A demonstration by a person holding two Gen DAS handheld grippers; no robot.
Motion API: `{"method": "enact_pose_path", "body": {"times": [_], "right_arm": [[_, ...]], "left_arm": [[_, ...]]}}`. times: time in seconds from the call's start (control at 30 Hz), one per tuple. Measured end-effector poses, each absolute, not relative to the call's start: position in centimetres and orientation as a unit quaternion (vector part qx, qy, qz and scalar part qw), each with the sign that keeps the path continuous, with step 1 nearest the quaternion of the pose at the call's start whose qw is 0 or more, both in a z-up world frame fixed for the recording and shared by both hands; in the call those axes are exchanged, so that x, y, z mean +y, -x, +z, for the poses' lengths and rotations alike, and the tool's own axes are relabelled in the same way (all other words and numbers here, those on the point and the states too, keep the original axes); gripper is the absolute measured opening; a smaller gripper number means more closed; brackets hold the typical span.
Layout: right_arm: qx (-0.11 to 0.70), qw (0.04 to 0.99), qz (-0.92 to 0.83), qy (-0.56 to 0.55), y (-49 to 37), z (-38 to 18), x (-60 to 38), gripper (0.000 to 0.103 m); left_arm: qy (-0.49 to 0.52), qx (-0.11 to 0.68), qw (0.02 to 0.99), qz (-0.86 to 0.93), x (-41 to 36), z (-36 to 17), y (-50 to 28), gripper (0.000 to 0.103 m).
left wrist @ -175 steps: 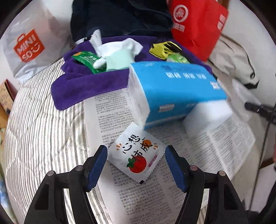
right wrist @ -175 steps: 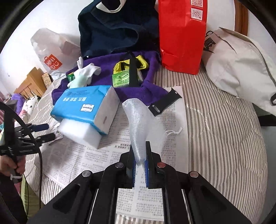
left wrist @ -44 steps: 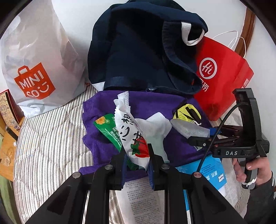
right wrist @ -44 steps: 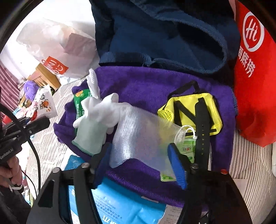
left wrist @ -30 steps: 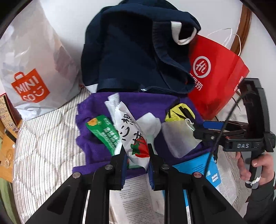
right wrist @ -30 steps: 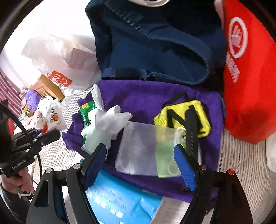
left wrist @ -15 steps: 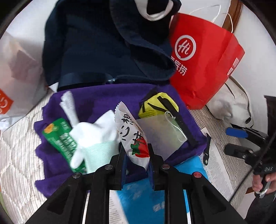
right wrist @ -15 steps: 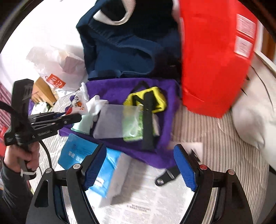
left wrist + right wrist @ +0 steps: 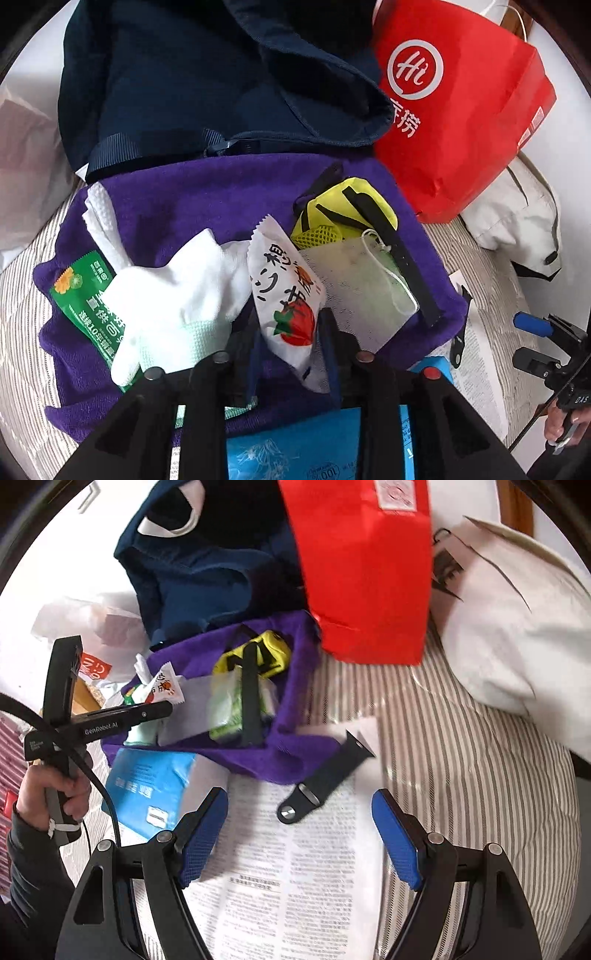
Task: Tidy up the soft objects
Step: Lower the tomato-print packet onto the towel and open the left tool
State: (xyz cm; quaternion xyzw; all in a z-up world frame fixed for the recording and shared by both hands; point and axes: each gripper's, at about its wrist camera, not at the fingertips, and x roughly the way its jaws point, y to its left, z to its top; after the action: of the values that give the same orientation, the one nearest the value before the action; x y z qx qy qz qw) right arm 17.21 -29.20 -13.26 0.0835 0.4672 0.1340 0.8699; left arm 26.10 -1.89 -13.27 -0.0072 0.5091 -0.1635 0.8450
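Note:
My left gripper [image 9: 291,347] is shut on a white snack packet with a red tomato print [image 9: 284,291], held just above the purple towel [image 9: 192,199]. On the towel lie white gloves [image 9: 173,295], a green packet [image 9: 88,302], a translucent mesh pouch [image 9: 362,288] and a yellow pouch with black straps [image 9: 347,210]. My right gripper [image 9: 299,838] is open and empty over the newspaper [image 9: 295,878], in front of a black watch strap [image 9: 325,779]. The left gripper with its packet [image 9: 166,690] shows in the right wrist view.
A blue tissue pack [image 9: 147,786] lies on the newspaper left of my right gripper. Behind the towel stand a navy bag [image 9: 207,85], a red paper bag [image 9: 458,110] and a white cloth bag [image 9: 517,627]. The striped bedding [image 9: 480,760] extends right.
My right gripper has let go of the mesh pouch on the towel, opened and drawn back over the newspaper. My left gripper has carried the snack packet from the newspaper to above the towel.

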Motion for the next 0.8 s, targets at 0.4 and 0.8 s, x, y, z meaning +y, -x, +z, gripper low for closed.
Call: {"method": "enact_pose_path", "body": {"times": [0.4, 0.8], "right_arm": [[0.472, 0.87, 0.126, -0.066, -17.6, -14.9, -28.7, 0.08], [0.474, 0.876, 0.089, -0.009, -20.6, -18.5, -26.5, 0.061]], "left_arm": [[-0.013, 0.469, 0.875, -0.122, -1.7, -9.6, -24.3, 0.066], [-0.002, 0.461, 0.883, -0.09, 1.7, -7.8, -20.1, 0.067]]}}
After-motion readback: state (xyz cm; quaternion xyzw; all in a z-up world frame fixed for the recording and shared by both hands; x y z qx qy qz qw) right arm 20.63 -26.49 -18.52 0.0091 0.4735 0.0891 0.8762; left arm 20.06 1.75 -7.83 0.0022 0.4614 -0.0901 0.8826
